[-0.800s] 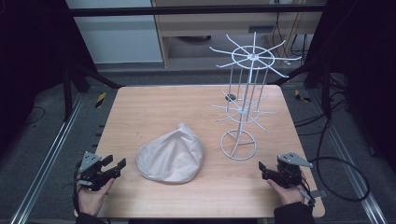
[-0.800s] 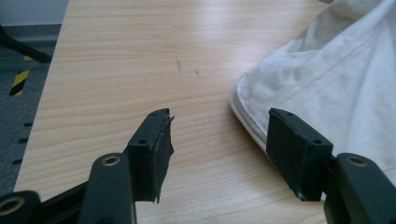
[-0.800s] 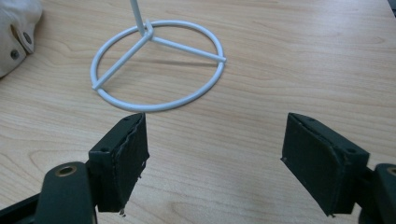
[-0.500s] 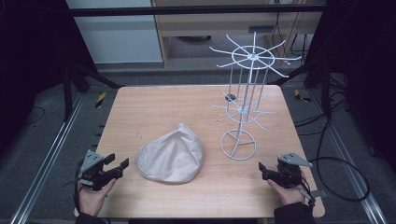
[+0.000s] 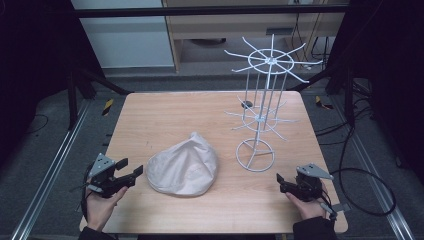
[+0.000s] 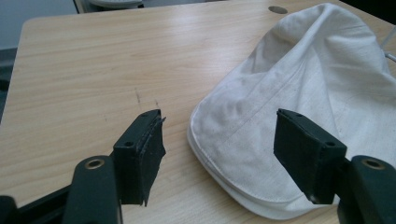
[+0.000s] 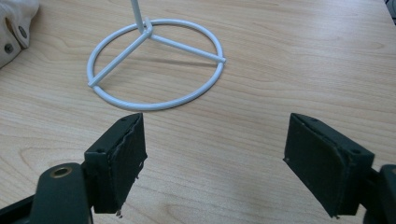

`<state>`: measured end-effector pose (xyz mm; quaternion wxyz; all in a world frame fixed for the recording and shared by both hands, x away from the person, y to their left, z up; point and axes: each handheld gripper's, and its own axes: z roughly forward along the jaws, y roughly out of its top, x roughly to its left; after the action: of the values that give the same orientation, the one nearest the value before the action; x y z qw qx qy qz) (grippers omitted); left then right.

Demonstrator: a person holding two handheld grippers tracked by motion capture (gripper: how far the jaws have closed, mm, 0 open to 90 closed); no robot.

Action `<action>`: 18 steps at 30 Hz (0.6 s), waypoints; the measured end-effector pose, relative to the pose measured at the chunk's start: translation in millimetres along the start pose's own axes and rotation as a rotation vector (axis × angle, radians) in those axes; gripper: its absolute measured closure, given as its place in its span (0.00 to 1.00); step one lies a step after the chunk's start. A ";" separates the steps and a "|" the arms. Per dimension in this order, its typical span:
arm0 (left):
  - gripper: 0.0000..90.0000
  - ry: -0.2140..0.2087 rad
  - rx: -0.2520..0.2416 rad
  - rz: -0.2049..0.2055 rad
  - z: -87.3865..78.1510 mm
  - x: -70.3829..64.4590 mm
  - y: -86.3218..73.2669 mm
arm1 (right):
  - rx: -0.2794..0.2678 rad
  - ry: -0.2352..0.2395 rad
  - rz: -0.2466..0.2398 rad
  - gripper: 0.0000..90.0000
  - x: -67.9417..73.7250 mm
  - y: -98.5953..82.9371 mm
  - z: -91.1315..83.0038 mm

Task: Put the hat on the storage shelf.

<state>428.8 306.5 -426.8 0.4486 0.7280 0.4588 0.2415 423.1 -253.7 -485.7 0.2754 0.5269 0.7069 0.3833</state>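
Note:
A white cloth cap (image 5: 183, 166) lies crumpled on the wooden table (image 5: 200, 115), left of centre near the front. A white wire display stand (image 5: 262, 105) with a ring base (image 7: 156, 63) rises to its right. My left gripper (image 5: 129, 176) is open just left of the cap, its jaws wide apart with the cap's edge (image 6: 243, 154) in front of them. My right gripper (image 5: 281, 181) is open near the front right corner, empty, a little short of the ring base.
A small dark round object (image 5: 246, 104) sits on the table behind the stand. A corner of the cap with metal snaps (image 7: 14, 28) lies left of the ring base. Dark frame posts and cables surround the table; bare wood stretches across the back left.
My left gripper has edged slightly right, closer to the cap. The right gripper, cap and stand have stayed put.

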 end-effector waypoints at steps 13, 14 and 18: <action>0.34 -0.046 -0.004 0.020 8.7 -4.3 26.6 | 0.002 -0.011 -0.005 0.23 -0.1 -1.3 -1.3; 0.34 -0.050 -0.008 0.028 9.5 -5.5 30.1 | 0.001 -0.011 -0.003 0.23 -0.1 -1.3 -1.2; 0.35 -0.063 -0.016 0.039 10.4 -8.1 36.0 | 0.002 -0.010 -0.006 0.23 -0.1 -1.1 -1.1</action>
<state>449.3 288.6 -399.8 0.4640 0.7404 0.4281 0.2308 421.7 -254.2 -486.0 0.2794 0.5268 0.7075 0.3792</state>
